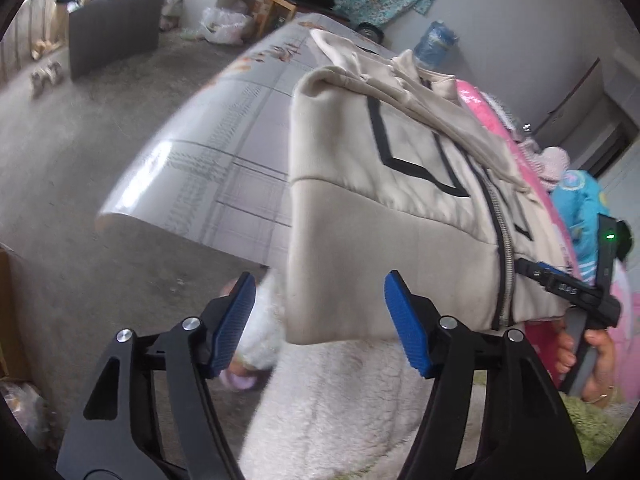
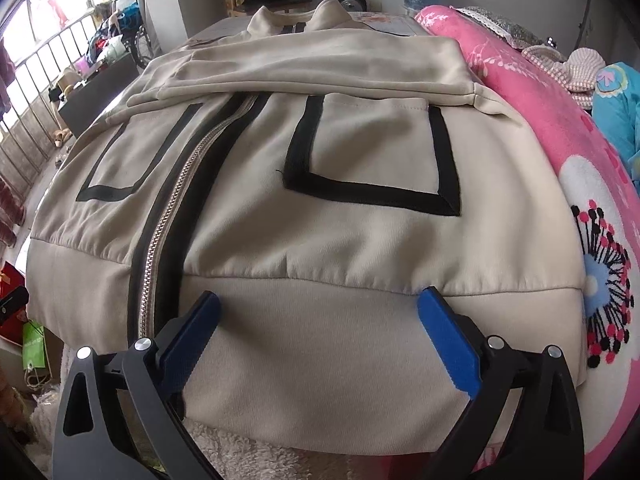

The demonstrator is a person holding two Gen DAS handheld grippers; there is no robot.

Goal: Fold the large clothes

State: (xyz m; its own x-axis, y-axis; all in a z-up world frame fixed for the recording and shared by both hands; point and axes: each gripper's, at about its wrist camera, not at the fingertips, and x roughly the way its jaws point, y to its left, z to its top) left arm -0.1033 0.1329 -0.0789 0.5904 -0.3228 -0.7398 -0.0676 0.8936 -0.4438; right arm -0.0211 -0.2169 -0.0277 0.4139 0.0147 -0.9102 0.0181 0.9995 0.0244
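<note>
Blue pads of the right gripper (image 2: 318,334) are being held apart over the waistband of the beige jacket (image 2: 320,208), gripping nothing. Its long axis is running toward twelve o'clock, collar farthest, zipper at eleven. One sleeve is lying folded across the chest, hiding the upper front. The left gripper (image 1: 320,320) is likewise spread, the hem corner lying between its fingers.
</note>
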